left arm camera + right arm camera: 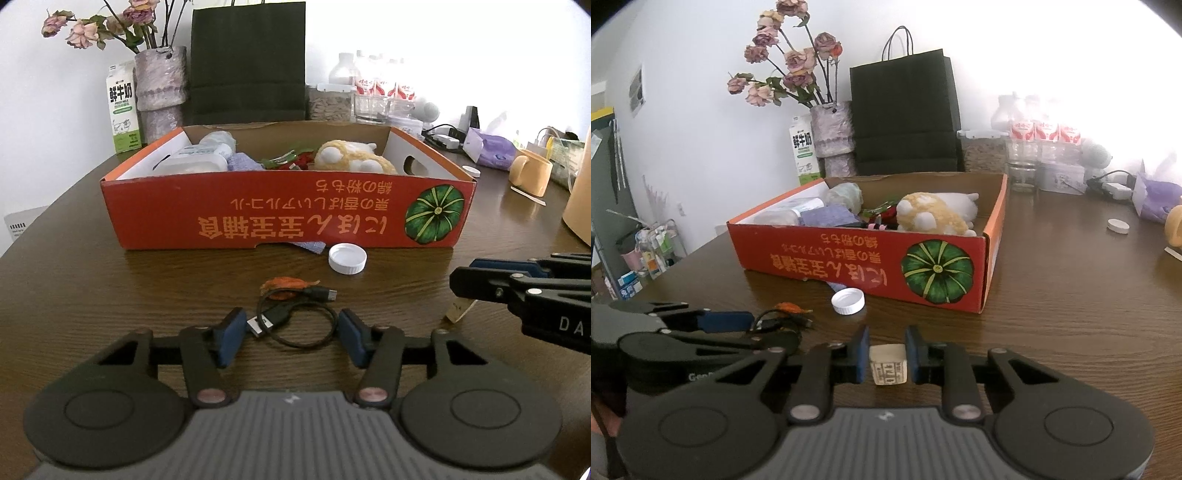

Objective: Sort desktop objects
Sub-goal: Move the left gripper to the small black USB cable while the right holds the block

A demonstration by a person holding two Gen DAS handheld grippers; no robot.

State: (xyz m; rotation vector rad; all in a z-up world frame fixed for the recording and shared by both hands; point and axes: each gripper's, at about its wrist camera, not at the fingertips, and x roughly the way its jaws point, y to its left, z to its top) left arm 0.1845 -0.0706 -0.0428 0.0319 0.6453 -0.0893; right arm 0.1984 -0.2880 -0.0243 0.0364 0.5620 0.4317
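A coiled black USB cable (295, 320) lies on the brown table between the open fingers of my left gripper (291, 332). An orange scrap (282, 285) and a white bottle cap (347, 259) lie just beyond it. The red cardboard box (258, 214) behind holds a yellow plush toy (351, 157), a plastic container and cloths. My right gripper (886, 356) has its pads close on both sides of a small cream block (888, 364) with printed marks; contact is unclear. In the left wrist view the right gripper (517, 288) is at right.
A black paper bag (248, 62), a vase of dried flowers (159, 85) and a milk carton (123, 107) stand behind the box. Water bottles, a glass, a yellow mug (530, 171), a purple pack and another white cap (1118, 226) are at right.
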